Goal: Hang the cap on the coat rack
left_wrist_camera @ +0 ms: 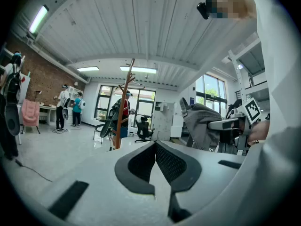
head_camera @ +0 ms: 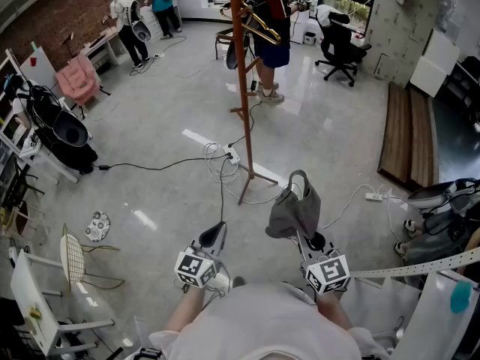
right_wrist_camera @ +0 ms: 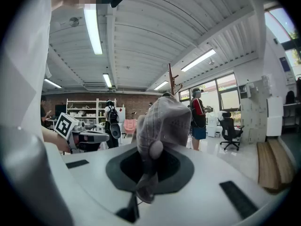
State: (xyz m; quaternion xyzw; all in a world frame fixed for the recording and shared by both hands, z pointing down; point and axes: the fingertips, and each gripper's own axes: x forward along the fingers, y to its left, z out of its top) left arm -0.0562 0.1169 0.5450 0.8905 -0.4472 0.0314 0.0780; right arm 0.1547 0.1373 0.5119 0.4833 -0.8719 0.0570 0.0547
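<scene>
A grey cap (head_camera: 295,210) hangs from my right gripper (head_camera: 307,238), which is shut on its fabric; in the right gripper view the cap (right_wrist_camera: 162,121) fills the middle, pinched between the jaws. My left gripper (head_camera: 214,237) is held beside it, shut and empty, and its own view shows the jaws (left_wrist_camera: 154,150) meeting with nothing between them. The wooden coat rack (head_camera: 241,73) stands on the floor ahead of both grippers, its base legs (head_camera: 251,177) a short way beyond the cap. The rack (left_wrist_camera: 123,102) also shows in the left gripper view, and its top (right_wrist_camera: 171,81) rises behind the cap in the right gripper view.
White cables and a power strip (head_camera: 231,156) lie at the rack's base. A person (head_camera: 268,21) stands behind the rack near an office chair (head_camera: 339,47). Wire chairs (head_camera: 75,261) stand at left, wooden boards (head_camera: 409,133) lie at right, and two people (head_camera: 142,13) stand at the far left.
</scene>
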